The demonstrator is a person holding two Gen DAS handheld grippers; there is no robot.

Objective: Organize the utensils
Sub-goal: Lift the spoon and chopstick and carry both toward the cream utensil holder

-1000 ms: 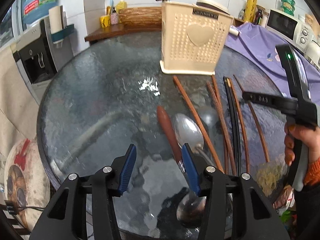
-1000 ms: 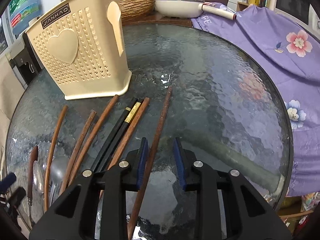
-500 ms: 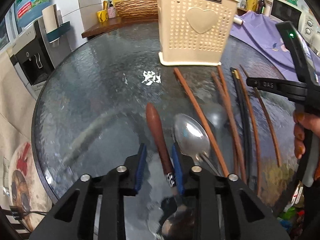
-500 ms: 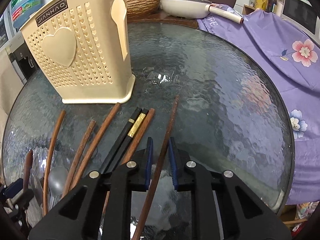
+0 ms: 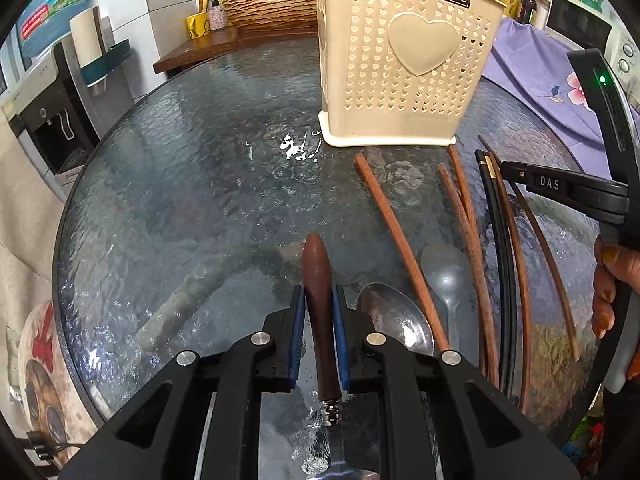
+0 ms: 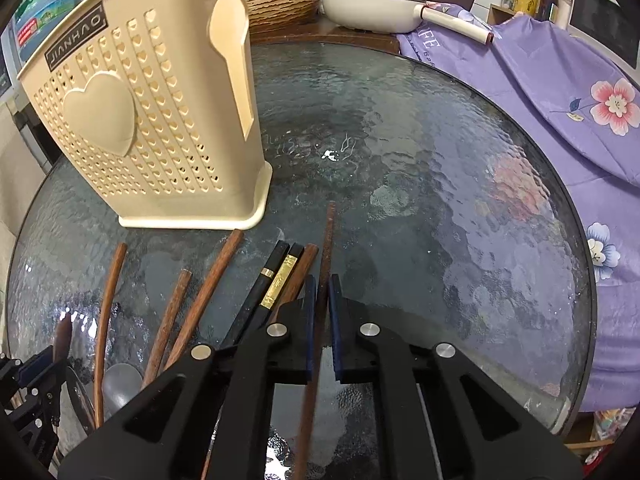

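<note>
A cream perforated utensil holder [image 5: 404,76] with a heart stands at the back of the round glass table [image 5: 192,184]; it also shows in the right wrist view [image 6: 148,128]. My left gripper [image 5: 319,300] is shut on the brown wooden handle of a spoon [image 5: 318,300]. Two metal spoons [image 5: 394,316] lie just right of it. My right gripper [image 6: 322,284] is shut on a dark brown chopstick [image 6: 327,240]. Several brown chopsticks [image 6: 204,292] and a black pair with gold bands [image 6: 276,280] lie fanned left of it.
A purple flowered cloth [image 6: 560,92] covers furniture right of the table. A white pan [image 6: 376,4] and a woven basket [image 6: 280,0] sit on the counter behind. A water dispenser [image 5: 52,100] stands at the left.
Both grippers have closed: the left one on the wooden spoon handle, the right one on the dark chopstick. Both have also moved closer to the holder.
</note>
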